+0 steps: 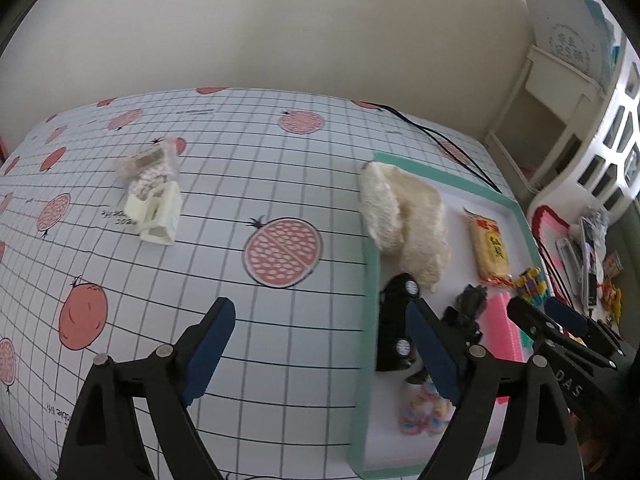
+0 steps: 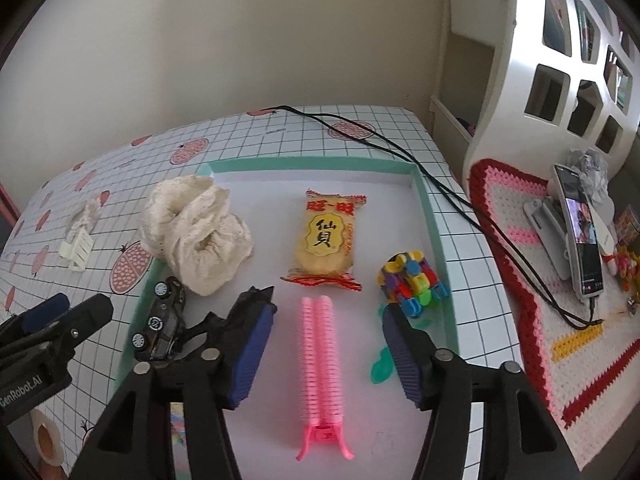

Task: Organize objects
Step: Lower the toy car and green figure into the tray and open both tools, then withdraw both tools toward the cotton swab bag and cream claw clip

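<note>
A shallow white tray with a mint rim point(image 2: 434, 220) point(image 1: 370, 280) holds a cream cloth point(image 2: 196, 232) point(image 1: 404, 224), a yellow snack packet point(image 2: 324, 240) point(image 1: 490, 248), a pink hair clip point(image 2: 320, 360), a multicoloured block toy point(image 2: 412, 284) point(image 1: 532, 282), a black toy car point(image 2: 162, 322) point(image 1: 394, 320) and a dark toy figure point(image 1: 470, 308). A cream hair claw point(image 1: 156, 216) point(image 2: 78, 254) and a small clear packet point(image 1: 148, 168) lie on the tablecloth to the left. My left gripper point(image 1: 320, 352) is open above the cloth, beside the tray. My right gripper point(image 2: 326, 356) is open above the pink clip.
The table has a grid cloth with fruit prints point(image 1: 280, 252). A black cable point(image 2: 420, 168) runs across the back right corner. To the right a crocheted mat point(image 2: 532, 312) carries a phone on a stand point(image 2: 580, 232). A white shelf unit point(image 2: 560, 60) stands behind.
</note>
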`<state>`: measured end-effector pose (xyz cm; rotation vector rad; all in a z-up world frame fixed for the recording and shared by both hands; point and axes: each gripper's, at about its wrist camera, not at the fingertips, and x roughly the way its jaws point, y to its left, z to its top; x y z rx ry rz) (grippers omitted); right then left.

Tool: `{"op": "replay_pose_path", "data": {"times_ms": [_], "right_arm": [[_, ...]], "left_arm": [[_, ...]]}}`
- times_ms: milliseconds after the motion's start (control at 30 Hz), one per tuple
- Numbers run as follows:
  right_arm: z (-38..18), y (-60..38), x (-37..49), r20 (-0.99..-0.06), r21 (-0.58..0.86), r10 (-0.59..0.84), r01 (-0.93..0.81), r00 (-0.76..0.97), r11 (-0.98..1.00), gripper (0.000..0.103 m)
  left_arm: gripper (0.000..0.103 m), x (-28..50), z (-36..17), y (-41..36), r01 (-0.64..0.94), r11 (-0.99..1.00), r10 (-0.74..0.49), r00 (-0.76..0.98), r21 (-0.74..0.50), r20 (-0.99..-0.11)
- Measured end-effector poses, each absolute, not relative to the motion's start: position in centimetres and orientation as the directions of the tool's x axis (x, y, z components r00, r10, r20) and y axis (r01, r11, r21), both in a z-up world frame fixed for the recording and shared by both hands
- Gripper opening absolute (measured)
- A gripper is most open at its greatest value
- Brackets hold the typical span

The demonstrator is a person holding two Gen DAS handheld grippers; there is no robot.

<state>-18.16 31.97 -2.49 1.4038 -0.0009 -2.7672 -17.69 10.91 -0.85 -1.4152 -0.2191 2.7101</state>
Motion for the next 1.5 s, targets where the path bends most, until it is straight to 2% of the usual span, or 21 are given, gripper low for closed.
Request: {"op": "replay_pose_path", "data": {"times_ms": [133, 233, 367, 467, 533, 900, 1133, 1300, 1500], "right_arm": [[-2.5, 31.7, -18.2, -0.8, 0.031, -0.047, 0.037, -0.598, -0.999, 0.071], [-2.5, 31.6, -18.3, -0.797, 0.049, -0.061, 0.035, -0.601, -0.998, 0.08], [-2.4, 31.3, -18.3, -0.793, 0.054, -0.064, 0.035, -0.605, -0.998, 0.092], [-2.2, 30.8, -18.4, -0.787, 0.061, -0.073, 0.041, -0.613, -0.997, 0.093], [-2.0, 30.5, -18.5, -0.782, 0.057, -0.074, 0.046, -0.618, -0.997, 0.102], [0.9, 26.2, -20.3, -0.732, 0.046, -0.103, 0.102, -0.673, -0.994, 0.103], [2.5, 18.8, -21.6, -0.697, 0.027, -0.198, 0.25, -0.689, -0.968, 0.103], [1.2, 13.3, -23.0, -0.714, 0.045, -0.265, 0.335, -0.648, -0.941, 0.103], [-2.0, 7.8, -24.3, -0.755, 0.011, -0.277, 0.41, -0.594, -0.912, 0.103]], "left_arm": [[0.089, -17.6, -0.9, 10.2, 0.032, -0.987, 0.109, -0.587, -0.158, -0.802], [0.103, -17.8, -0.8, 9.5, 0.046, -0.985, 0.104, -0.594, -0.163, -0.798], [0.103, -18.0, -0.6, 8.7, 0.055, -0.985, 0.096, -0.605, -0.162, -0.791], [0.103, -18.4, -0.4, 7.6, 0.061, -0.984, 0.098, -0.61, -0.17, -0.786], [0.103, -18.9, -0.3, 6.4, 0.078, -0.982, 0.09, -0.612, -0.173, -0.785], [0.103, -21.8, 0.7, -2.9, 0.216, -0.952, 0.029, -0.64, -0.215, -0.768], [0.103, -24.9, 0.9, -6.7, 0.206, -0.953, 0.046, -0.625, -0.221, -0.78], [0.103, -27.5, 0.1, -8.2, 0.179, -0.959, 0.07, -0.604, -0.221, -0.794], [0.103, -30.0, -2.2, -9.2, 0.156, -0.969, 0.075, -0.555, -0.192, -0.828]]}}
